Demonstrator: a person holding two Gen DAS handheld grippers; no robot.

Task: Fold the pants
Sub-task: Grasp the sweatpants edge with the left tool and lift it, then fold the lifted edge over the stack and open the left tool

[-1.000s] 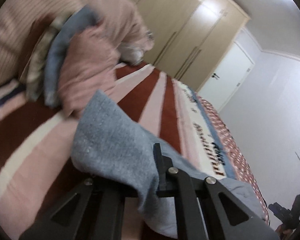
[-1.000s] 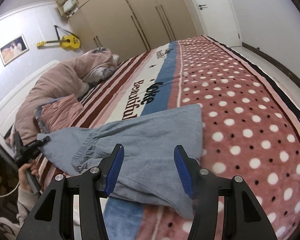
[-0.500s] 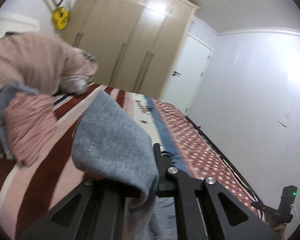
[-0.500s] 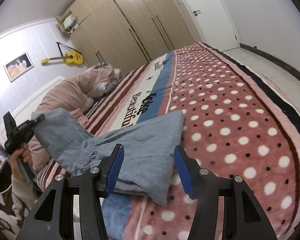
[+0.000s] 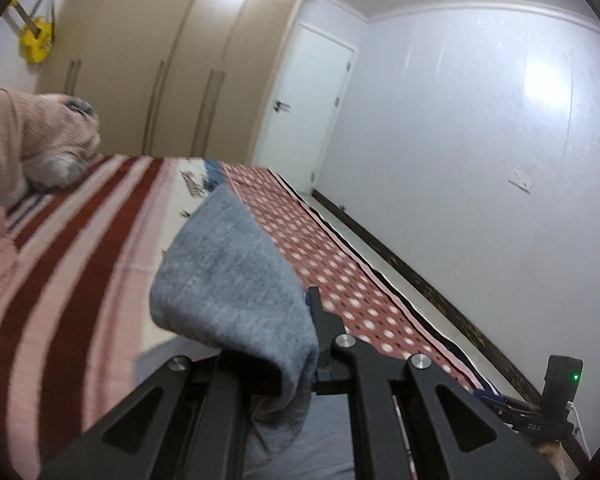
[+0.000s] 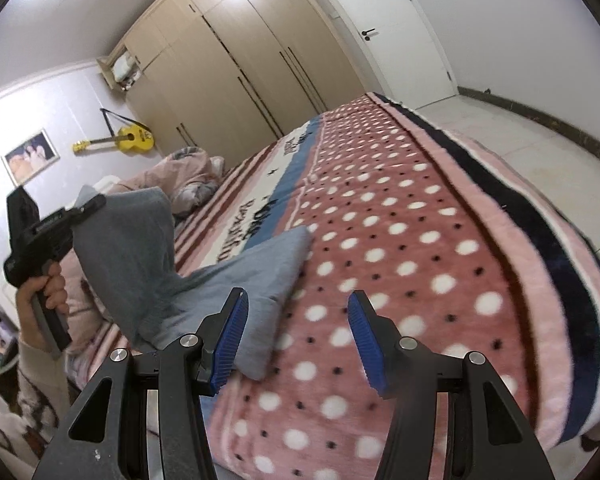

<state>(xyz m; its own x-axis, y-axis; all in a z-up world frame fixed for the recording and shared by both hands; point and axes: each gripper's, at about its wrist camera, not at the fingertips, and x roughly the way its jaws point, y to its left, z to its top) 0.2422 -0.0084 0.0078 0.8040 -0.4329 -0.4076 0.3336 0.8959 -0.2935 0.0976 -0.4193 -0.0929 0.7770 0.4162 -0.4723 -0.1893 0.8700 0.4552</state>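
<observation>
While the grey-blue pants lay partly on the bed, one end was lifted above it, pinched between the pressed-together fingers of the left gripper, which a hand held up at the left. In the left wrist view that cloth draped over the left gripper's fingers. The other end rested flat on the pink polka-dot blanket. The right gripper hovered low over the blanket, its blue-padded fingers spread and holding nothing, the left pad just beside the pants' edge.
</observation>
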